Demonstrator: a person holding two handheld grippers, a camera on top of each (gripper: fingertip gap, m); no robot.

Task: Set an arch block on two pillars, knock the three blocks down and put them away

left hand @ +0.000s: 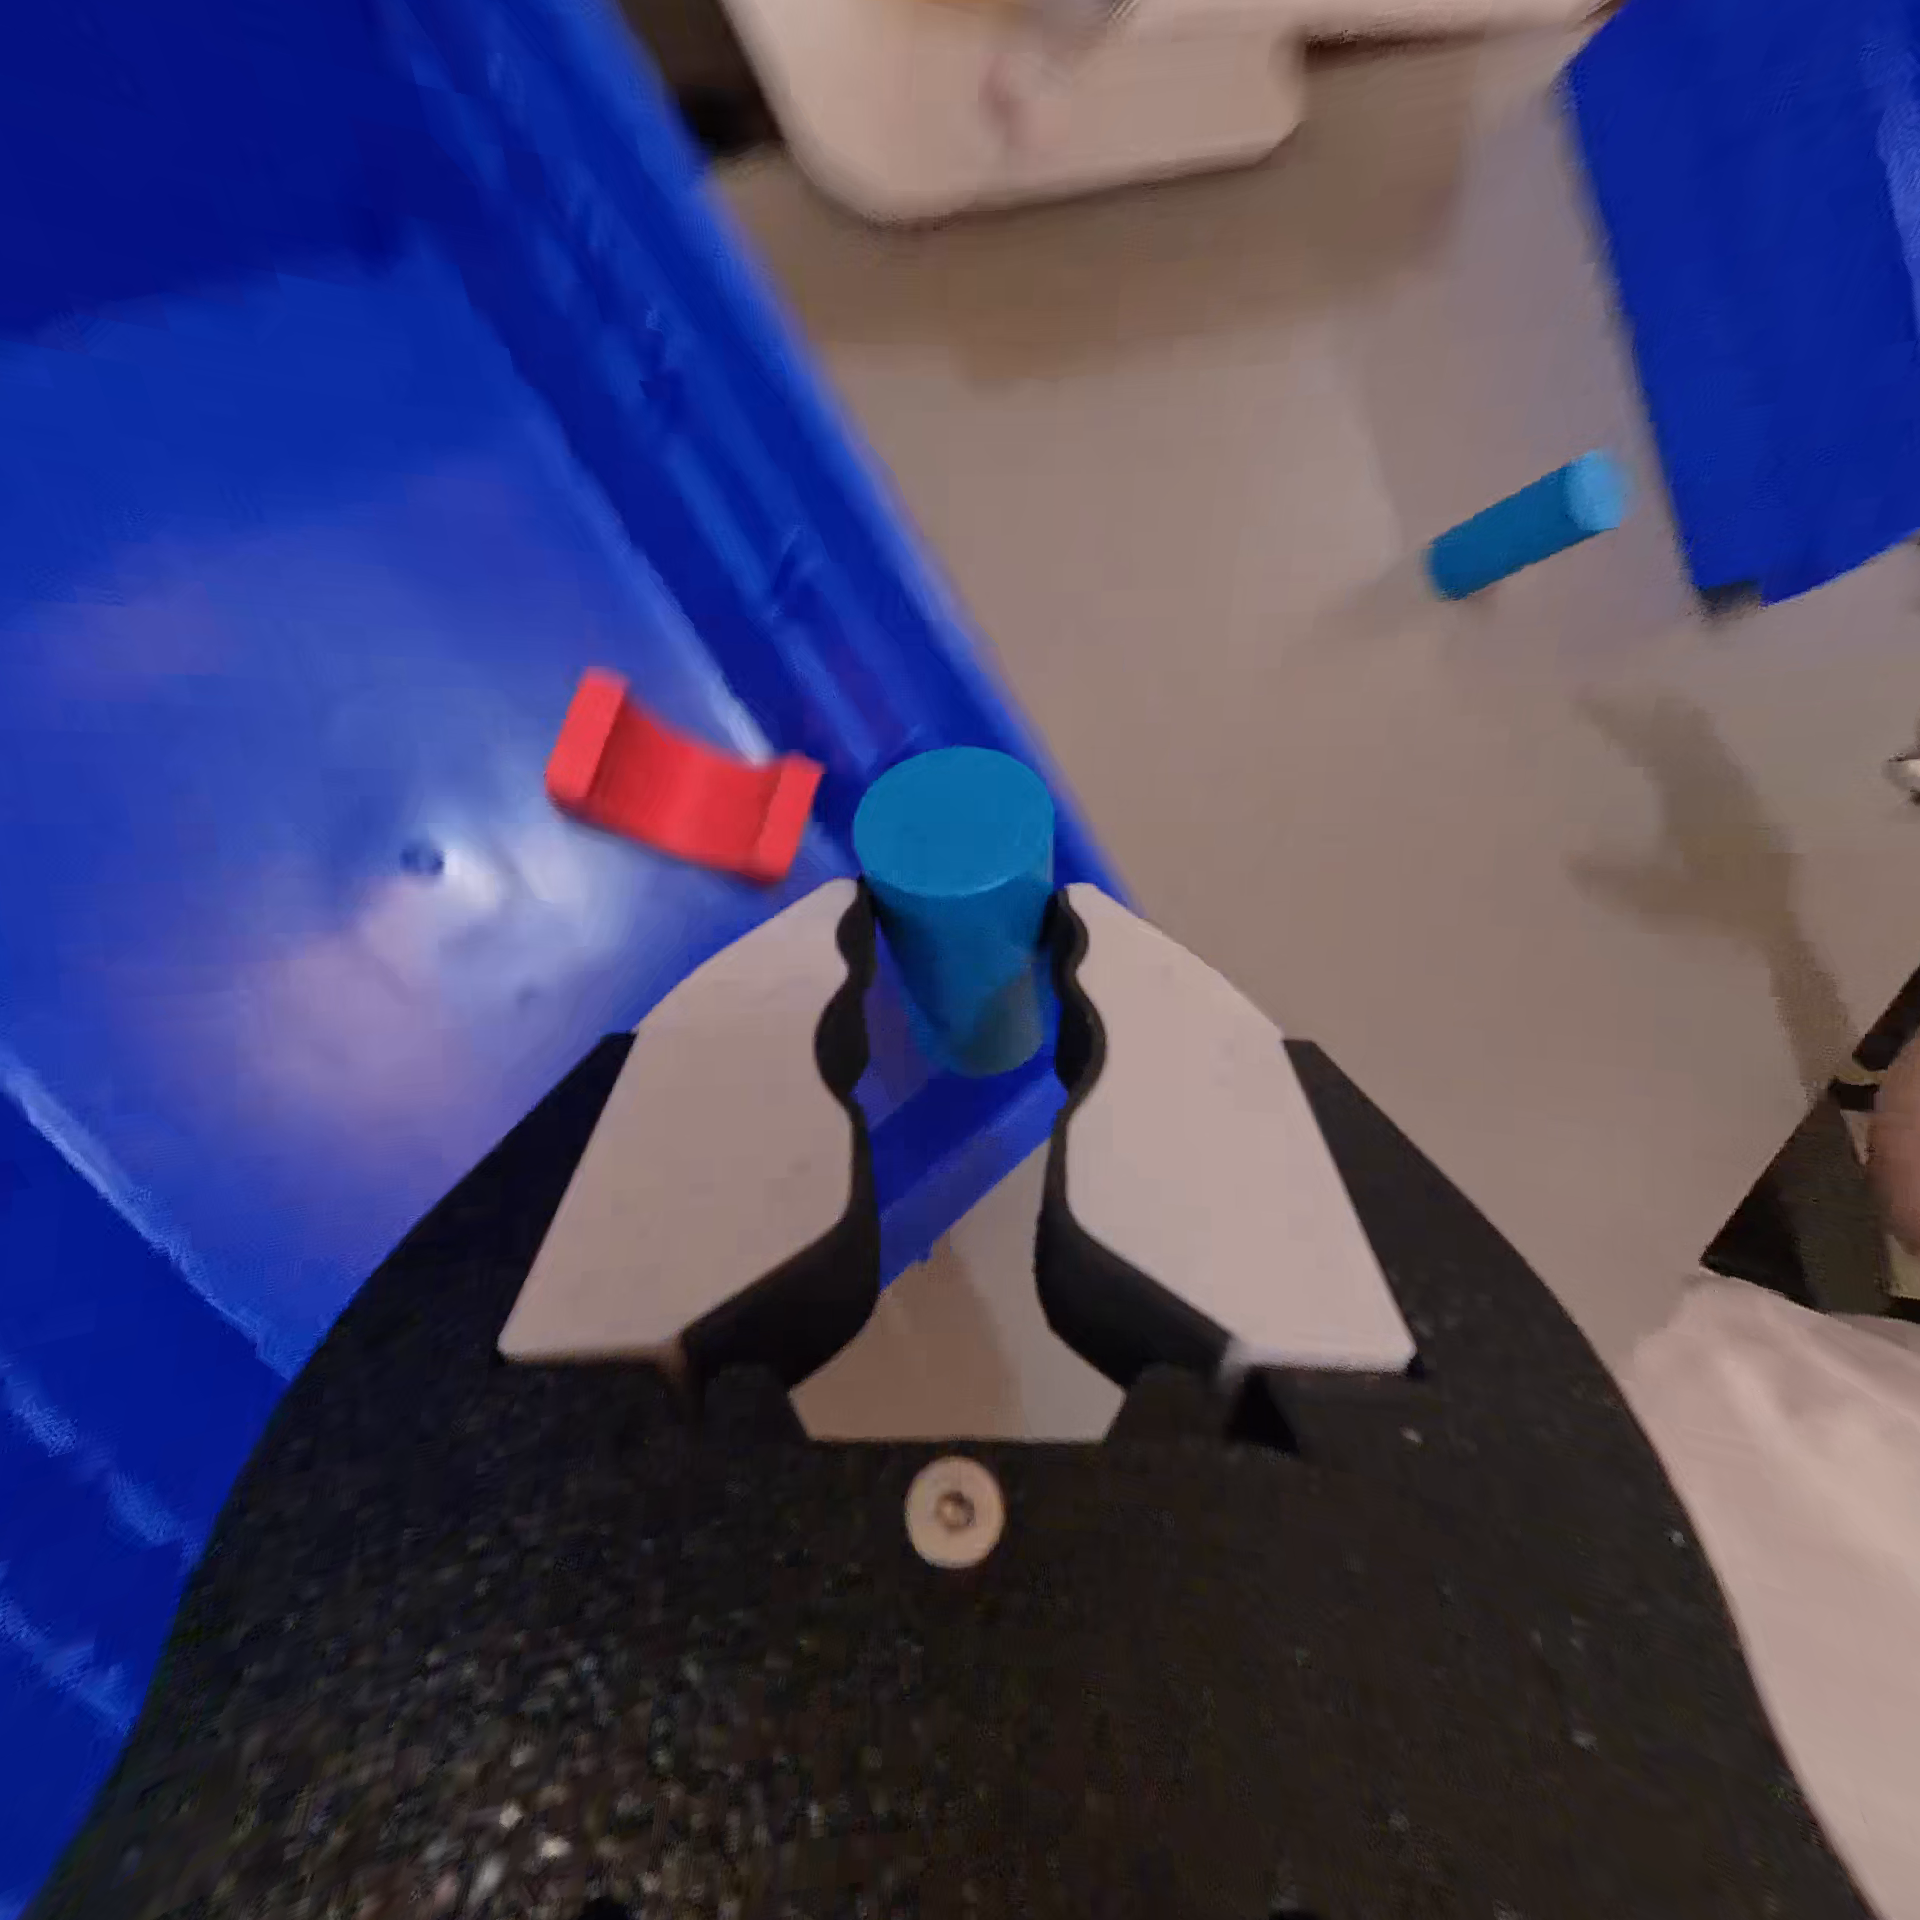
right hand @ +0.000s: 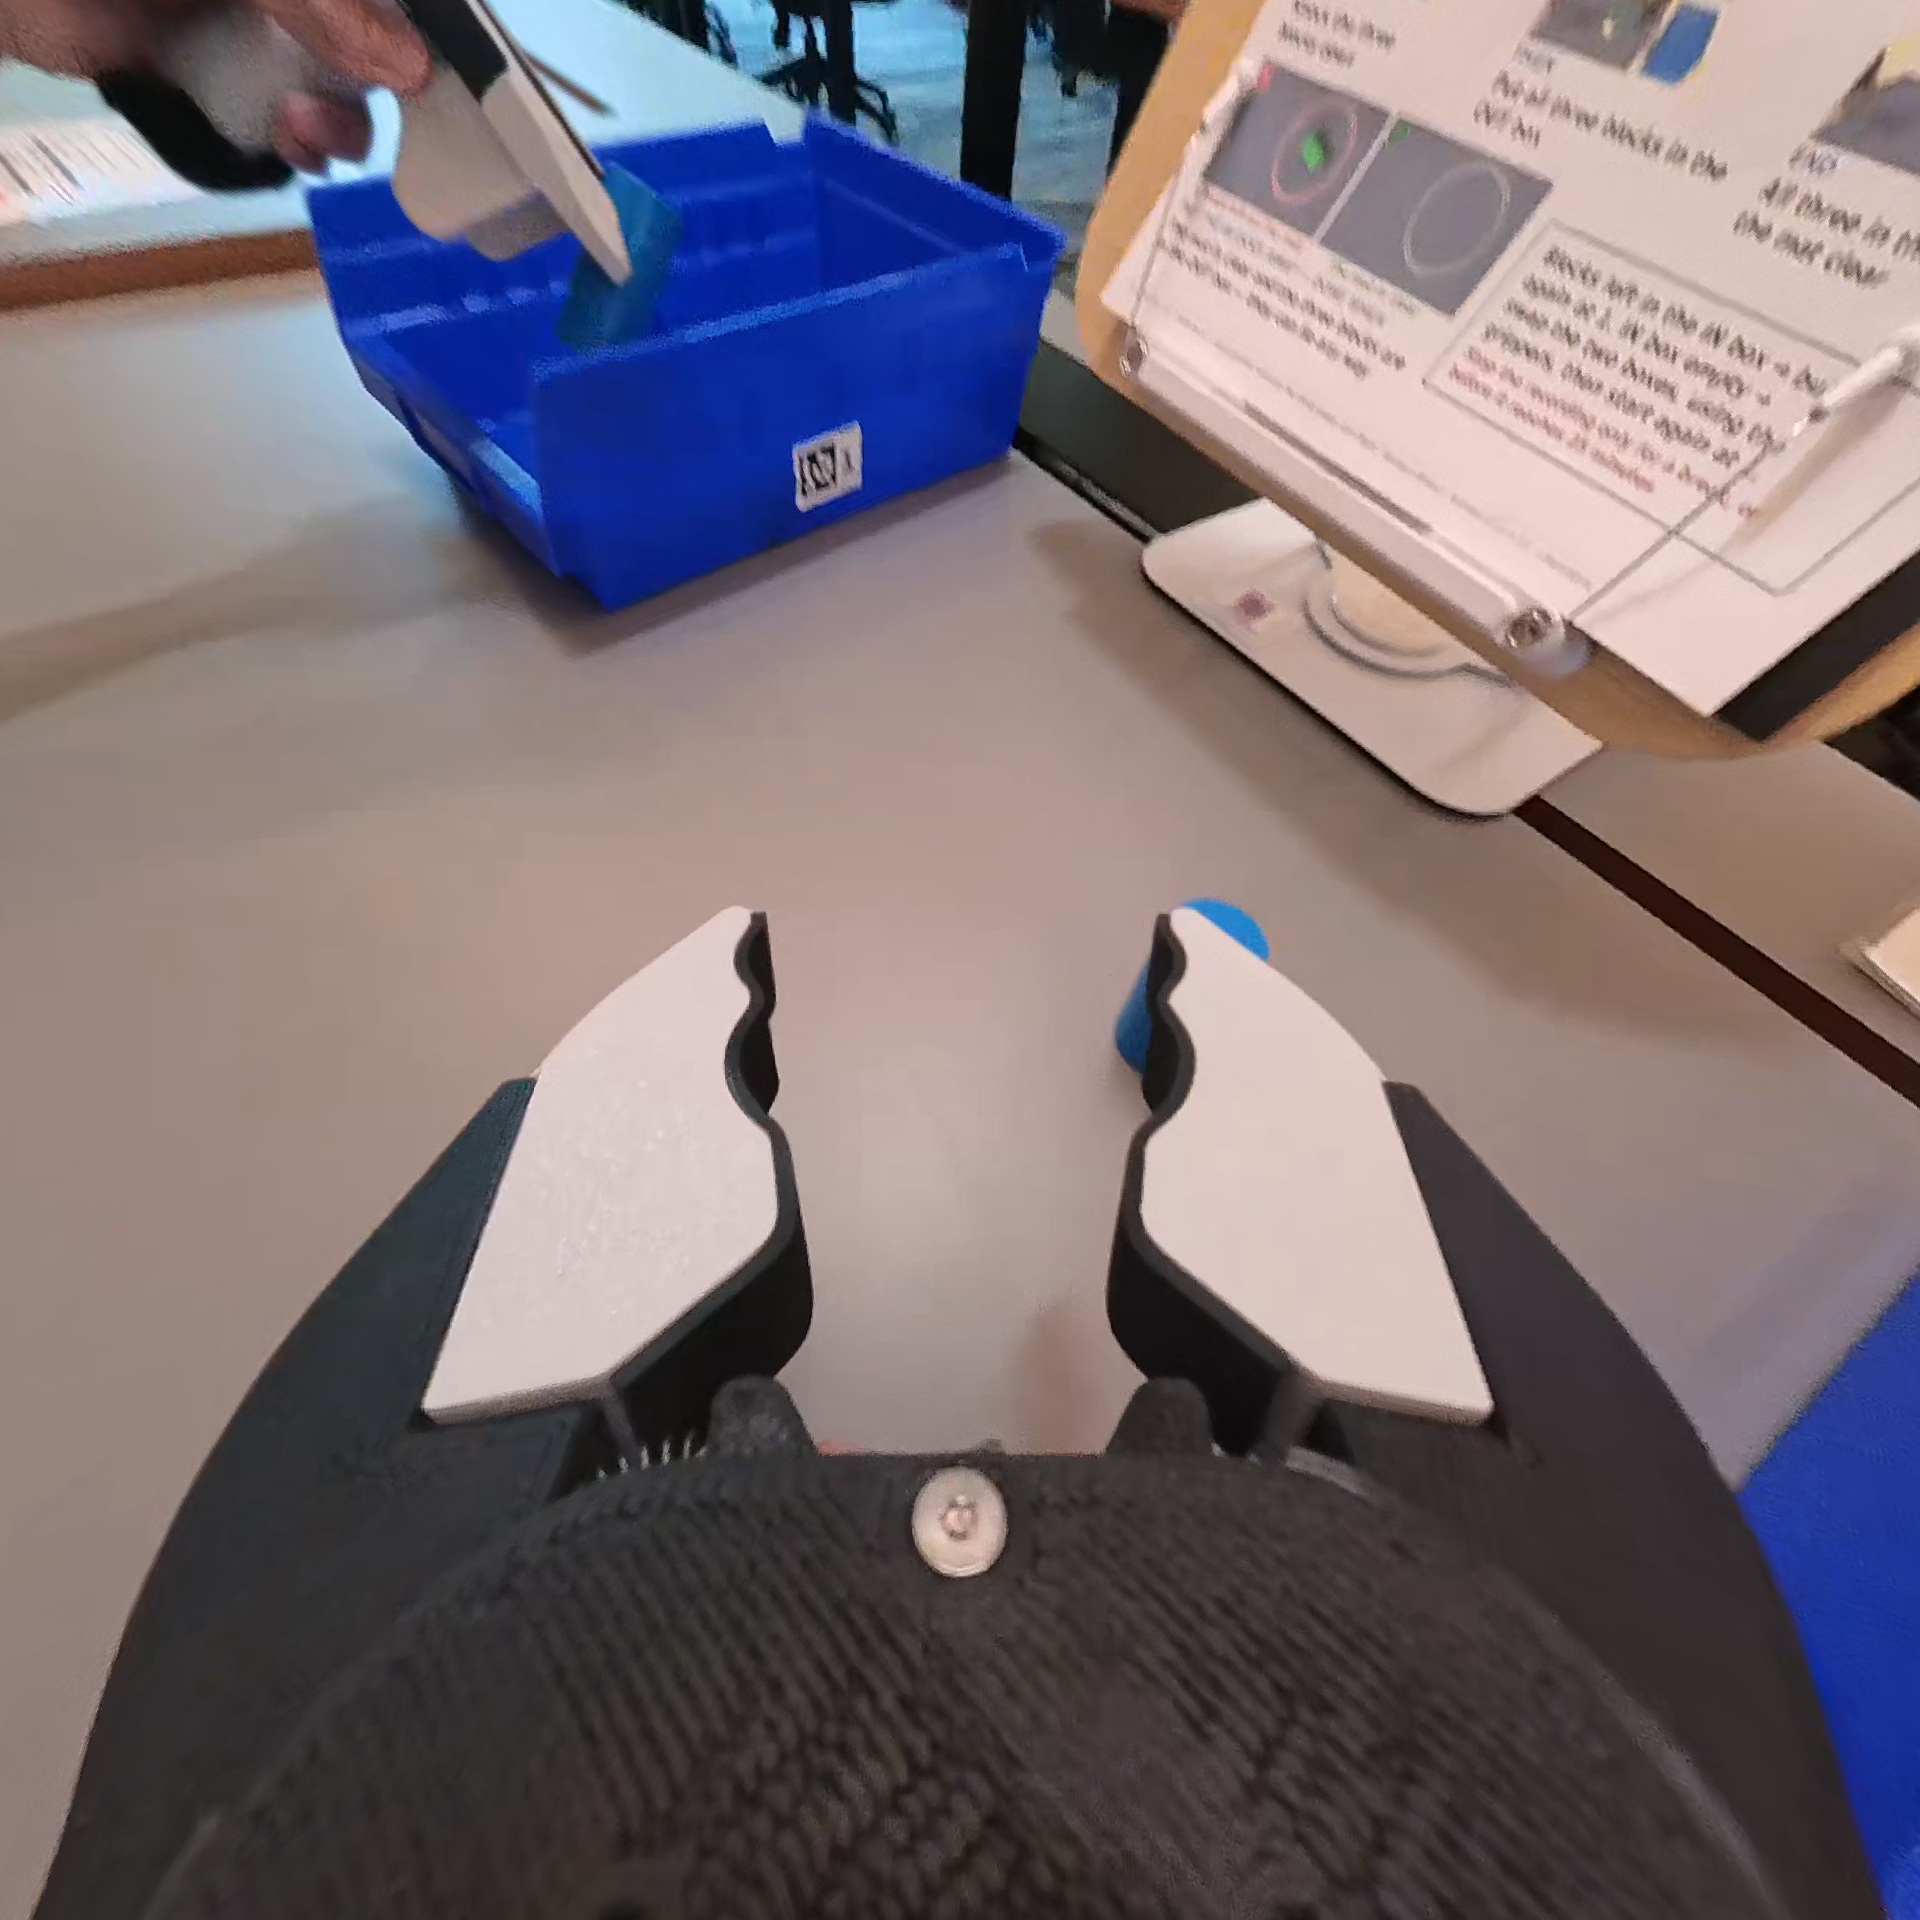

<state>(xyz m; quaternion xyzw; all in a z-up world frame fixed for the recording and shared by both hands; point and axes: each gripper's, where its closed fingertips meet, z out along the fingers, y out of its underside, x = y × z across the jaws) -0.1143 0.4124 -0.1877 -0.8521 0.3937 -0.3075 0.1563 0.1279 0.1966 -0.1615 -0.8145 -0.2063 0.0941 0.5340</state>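
Observation:
My left gripper (left hand: 958, 894) is shut on a blue cylinder (left hand: 961, 883) and holds it over the edge of a blue bin (left hand: 312, 468). A red arch-shaped block (left hand: 681, 787) lies on the bin's floor. In the right wrist view the left gripper (right hand: 613, 255) shows far off over that bin (right hand: 769, 416), with the blue cylinder (right hand: 623, 260) in it. My right gripper (right hand: 961, 925) is open and empty above the grey table (right hand: 520, 831). A second blue cylinder (right hand: 1138, 1013) lies on the table, partly hidden behind the right finger (right hand: 1299, 1174); it also shows in the left wrist view (left hand: 1527, 525).
A wooden stand with a printed sheet (right hand: 1558, 312) on a white base (right hand: 1351, 644) stands at the right. A second blue bin (left hand: 1766, 291) is at the upper right of the left wrist view. A person's hand (right hand: 208, 73) holds the left gripper. The table's edge (right hand: 1714, 935) runs along the right. About 35 cm separates my left fingertips from my right. The red arch-shaped block (left hand: 681, 787) is closer to my left gripper, around 9 cm from its tips; the right tips are 35 cm off.

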